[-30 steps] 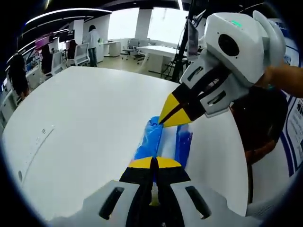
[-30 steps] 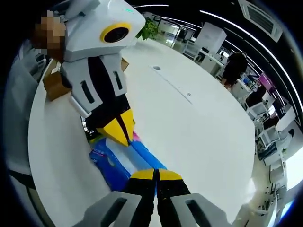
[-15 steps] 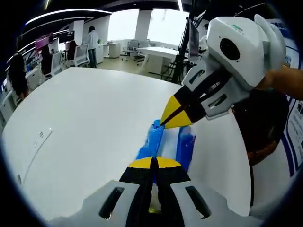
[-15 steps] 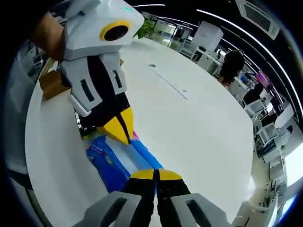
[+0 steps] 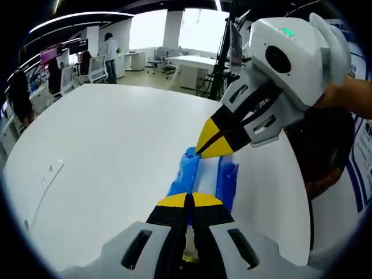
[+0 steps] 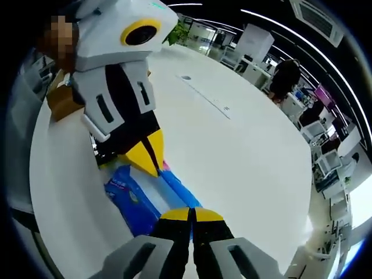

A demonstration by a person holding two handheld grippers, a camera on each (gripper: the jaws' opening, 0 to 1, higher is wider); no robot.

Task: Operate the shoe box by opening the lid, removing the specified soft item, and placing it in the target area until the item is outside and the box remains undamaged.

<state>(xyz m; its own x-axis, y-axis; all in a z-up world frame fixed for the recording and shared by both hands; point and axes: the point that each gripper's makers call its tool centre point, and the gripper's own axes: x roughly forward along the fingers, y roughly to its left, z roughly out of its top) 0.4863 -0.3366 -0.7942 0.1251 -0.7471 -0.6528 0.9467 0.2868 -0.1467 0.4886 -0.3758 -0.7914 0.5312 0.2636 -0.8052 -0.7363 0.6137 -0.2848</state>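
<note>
A soft blue plastic pack (image 5: 228, 174) with a pale middle strip stretches between my two grippers, low over the white table (image 5: 116, 145). My left gripper (image 5: 189, 200) is shut on its near end. My right gripper (image 5: 210, 145) comes in from the right, shut on the far end. In the right gripper view, the right gripper (image 6: 192, 214) pinches one end of the pack (image 6: 131, 197) and the left gripper (image 6: 149, 161) pinches the other. A brown cardboard box (image 6: 63, 102) stands behind the left gripper, mostly hidden. I cannot tell whether the pack touches the table.
A flush socket strip (image 6: 206, 99) runs along the table (image 6: 250, 168). The person's dark clothes (image 5: 319, 145) stand at the table's right edge. Desks, chairs and people (image 5: 109, 49) fill the room beyond.
Both grippers keep their hold on the blue pack. Only the views have shifted slightly.
</note>
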